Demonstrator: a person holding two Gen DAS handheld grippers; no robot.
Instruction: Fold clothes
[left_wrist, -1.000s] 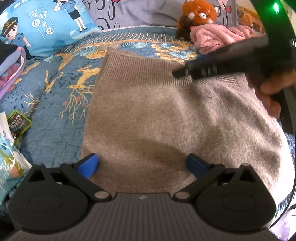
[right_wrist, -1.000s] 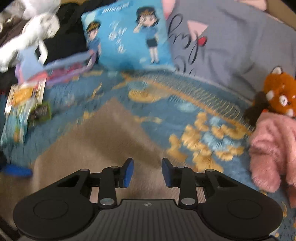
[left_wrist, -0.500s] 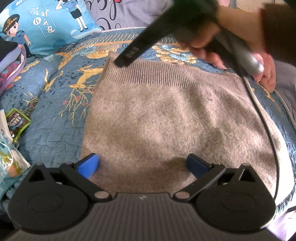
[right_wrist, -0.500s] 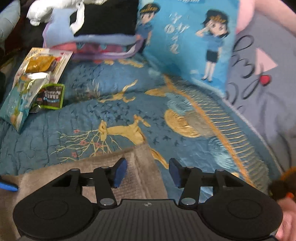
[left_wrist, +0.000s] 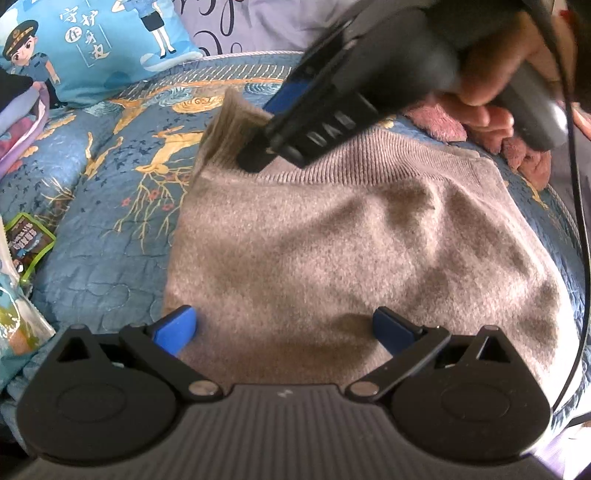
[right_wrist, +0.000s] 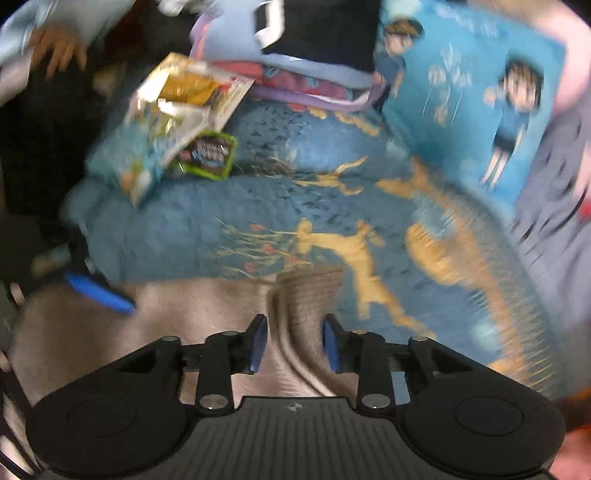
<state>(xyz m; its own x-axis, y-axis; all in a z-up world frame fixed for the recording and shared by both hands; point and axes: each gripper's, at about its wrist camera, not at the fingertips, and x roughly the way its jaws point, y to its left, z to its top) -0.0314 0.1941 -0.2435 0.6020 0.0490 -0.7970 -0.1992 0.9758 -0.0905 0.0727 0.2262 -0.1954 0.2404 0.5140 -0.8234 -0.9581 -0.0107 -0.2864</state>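
A beige knit sweater (left_wrist: 332, 251) lies flat on the blue quilt (left_wrist: 110, 229), its ribbed hem (left_wrist: 388, 155) at the far side. My left gripper (left_wrist: 286, 328) stands open and wide over the sweater's near edge, one pad just off the left side; its blue finger (right_wrist: 99, 291) shows in the right wrist view. My right gripper (right_wrist: 293, 343), held by a hand (left_wrist: 480, 74), is at the hem's far-left corner (right_wrist: 306, 295). Its jaws are closing on that corner, which is bunched between the pads and pulled upright (left_wrist: 231, 114).
A blue cartoon pillow (left_wrist: 85, 48) and a stack of folded clothes (right_wrist: 314, 62) lie at the far left. Snack packets (right_wrist: 177, 122) sit on the quilt's left edge. A pink fuzzy garment (left_wrist: 517, 147) lies beyond the hem at right. A black cable (left_wrist: 580, 221) hangs along the right.
My right gripper has moved left along the hem to its far-left corner, rolled, and closed around it; the corner now stands up. The left gripper has kept still.
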